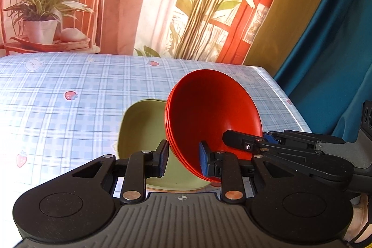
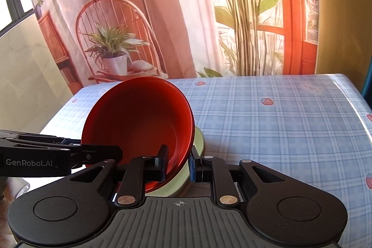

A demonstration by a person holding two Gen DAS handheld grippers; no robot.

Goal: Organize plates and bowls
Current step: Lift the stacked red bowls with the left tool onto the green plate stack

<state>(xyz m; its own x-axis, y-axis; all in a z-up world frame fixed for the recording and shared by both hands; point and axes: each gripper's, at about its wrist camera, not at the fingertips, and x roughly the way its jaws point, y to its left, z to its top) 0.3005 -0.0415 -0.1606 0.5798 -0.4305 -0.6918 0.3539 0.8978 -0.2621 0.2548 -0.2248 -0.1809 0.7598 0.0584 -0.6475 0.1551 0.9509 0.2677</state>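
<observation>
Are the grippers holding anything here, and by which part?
Both hold the stack of red bowls by its rim: the left gripper and the right gripper each clamp an opposite side, tilted above the green plates.

The bowls hide the right part of the green plates. In the right wrist view only a thin edge of these plates shows. How many plates lie there, I cannot tell. The right gripper is cut off by the picture's edge.
</observation>
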